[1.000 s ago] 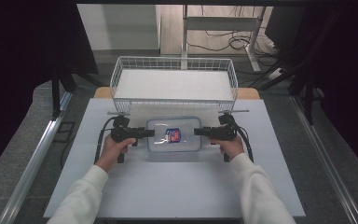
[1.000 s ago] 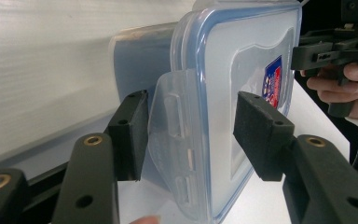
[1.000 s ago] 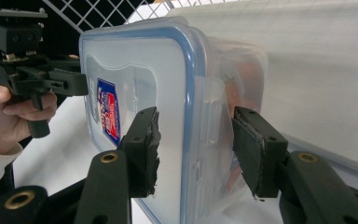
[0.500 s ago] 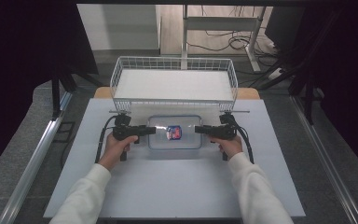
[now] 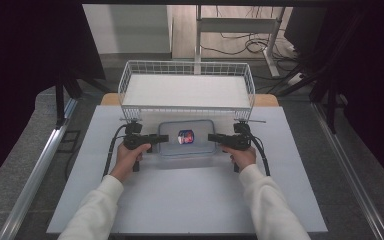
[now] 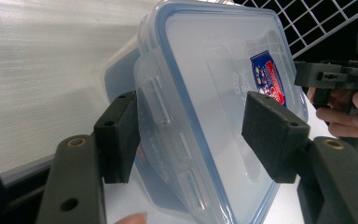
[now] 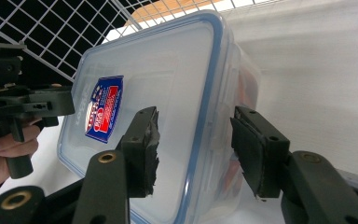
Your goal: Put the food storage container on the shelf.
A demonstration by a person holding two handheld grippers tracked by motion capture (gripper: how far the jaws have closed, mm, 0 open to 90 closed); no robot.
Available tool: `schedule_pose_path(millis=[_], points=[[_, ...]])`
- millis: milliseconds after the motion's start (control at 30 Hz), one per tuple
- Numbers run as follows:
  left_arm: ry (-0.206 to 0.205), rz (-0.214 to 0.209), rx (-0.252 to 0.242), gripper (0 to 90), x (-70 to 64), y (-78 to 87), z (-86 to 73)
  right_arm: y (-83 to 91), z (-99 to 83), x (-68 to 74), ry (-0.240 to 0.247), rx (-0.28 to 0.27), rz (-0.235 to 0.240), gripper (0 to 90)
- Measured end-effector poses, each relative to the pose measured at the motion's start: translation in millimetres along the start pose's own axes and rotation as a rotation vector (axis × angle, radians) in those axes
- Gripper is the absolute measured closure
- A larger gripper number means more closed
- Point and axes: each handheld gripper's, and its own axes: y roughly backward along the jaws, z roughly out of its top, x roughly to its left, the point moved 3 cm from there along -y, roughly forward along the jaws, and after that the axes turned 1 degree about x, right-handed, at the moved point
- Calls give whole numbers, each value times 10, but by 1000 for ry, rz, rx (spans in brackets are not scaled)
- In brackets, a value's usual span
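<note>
The left hand-held gripper (image 5: 161, 138) sits at the left end of the clear lidded box (image 5: 187, 138), jaws spread wide. In its own view the two pads straddle the box's end (image 6: 200, 121), one under the side wall and one over the lid, not yet pressing. The box rests on the white bench (image 5: 180, 200), just in front of the wire basket (image 5: 187, 67), its lid on and bearing a blue and red label (image 5: 185, 136). At the right end, the right hand-held gripper (image 5: 215, 137) mirrors this: jaws wide, straddling the lid's rim (image 7: 200, 121). Since a second ago both have edged in toward the box, which has not moved. That suggests a two-sided grasp is about to close, perhaps to lift the box toward the basket
</note>
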Motion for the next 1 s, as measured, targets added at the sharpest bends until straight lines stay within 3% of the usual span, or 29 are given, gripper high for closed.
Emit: schedule_pose_path(millis=[133,267,300,333,367,467,500,533,600,667,700,767,800,833,867,900,1000], points=[[-30,24,3,330,-12,-7,-3,0,-11,29,21,-11,-28,468],[-47,64,4,243,-53,30,-10,50,-24,123,77,-36,-57,403],[-87,86,5,217,-87,87,-20,113,-34,197,128,-43,-69,393],[-87,86,5,210,-87,87,-20,139,-36,216,155,-50,-73,392],[-112,103,2,207,-152,170,-47,178,-43,245,178,-64,-73,388],[-128,116,-7,205,-222,256,-85,267,-77,297,215,-63,-72,387],[-167,122,-4,205,-303,341,-140,340,-122,335,257,-56,-86,398],[-167,122,-4,204,-303,341,-140,340,-122,335,257,-56,-86,398],[-249,144,8,204,-439,465,-252,441,-214,404,321,-37,-91,443],[-266,144,16,200,-487,506,-300,472,-251,433,340,-29,-93,457],[-284,145,19,203,-533,544,-351,529,-337,492,389,-8,-100,494],[-327,144,37,204,-643,635,-522,572,-441,552,436,14,-106,541],[-327,144,37,205,-643,635,-522,572,-441,552,436,14,-106,541],[-341,144,58,206,-693,674,-634,593,-552,597,475,49,-114,606],[-341,144,58,205,-693,674,-634,593,-552,597,475,49,-114,606],[-348,137,77,205,-731,704,-747,595,-657,622,501,78,-105,664],[-365,149,93,206,-767,756,-888,570,-760,659,525,120,-104,739]])
